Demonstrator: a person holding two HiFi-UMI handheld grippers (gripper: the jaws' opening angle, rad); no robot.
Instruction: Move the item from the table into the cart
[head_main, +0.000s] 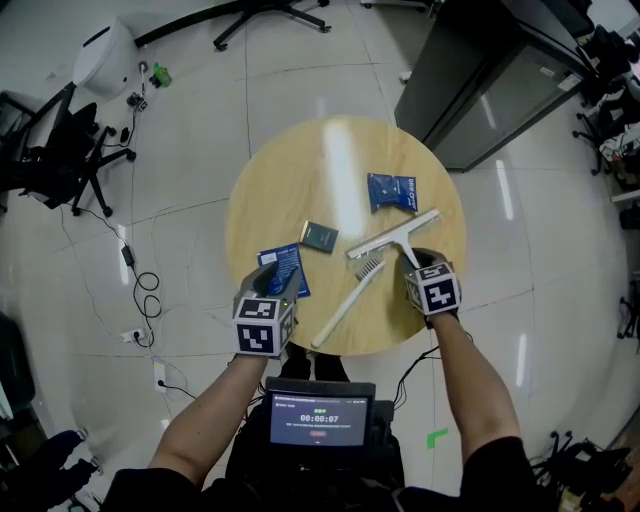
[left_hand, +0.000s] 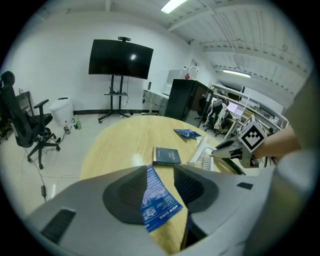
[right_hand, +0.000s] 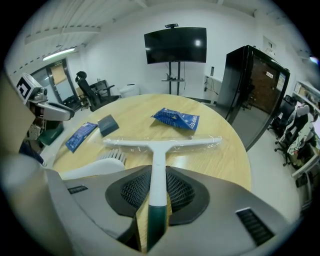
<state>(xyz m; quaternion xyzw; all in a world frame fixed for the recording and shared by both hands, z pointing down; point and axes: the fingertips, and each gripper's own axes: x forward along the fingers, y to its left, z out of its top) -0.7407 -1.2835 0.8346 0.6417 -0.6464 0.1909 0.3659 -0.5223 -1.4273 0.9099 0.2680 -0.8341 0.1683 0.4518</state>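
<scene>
On the round wooden table (head_main: 290, 160) lie a blue leaflet (head_main: 283, 270), a white squeegee (head_main: 393, 238) and a white brush (head_main: 345, 300). My left gripper (head_main: 280, 283) is low over the near left edge. In the left gripper view its jaws (left_hand: 161, 187) straddle the leaflet (left_hand: 159, 200); a strip of bare table shows beside the right pad, so it is open. My right gripper (head_main: 418, 262) is at the near right. In the right gripper view it (right_hand: 157, 187) is shut on the squeegee (right_hand: 159, 145), both pads against the white handle just above its dark green end.
A small dark box (head_main: 319, 236) and a blue packet (head_main: 391, 191) lie mid-table. A screen device (head_main: 318, 418) sits at my waist. A black cabinet (head_main: 480, 80) stands beyond the table on the right, an office chair (head_main: 60, 150) and floor cables on the left.
</scene>
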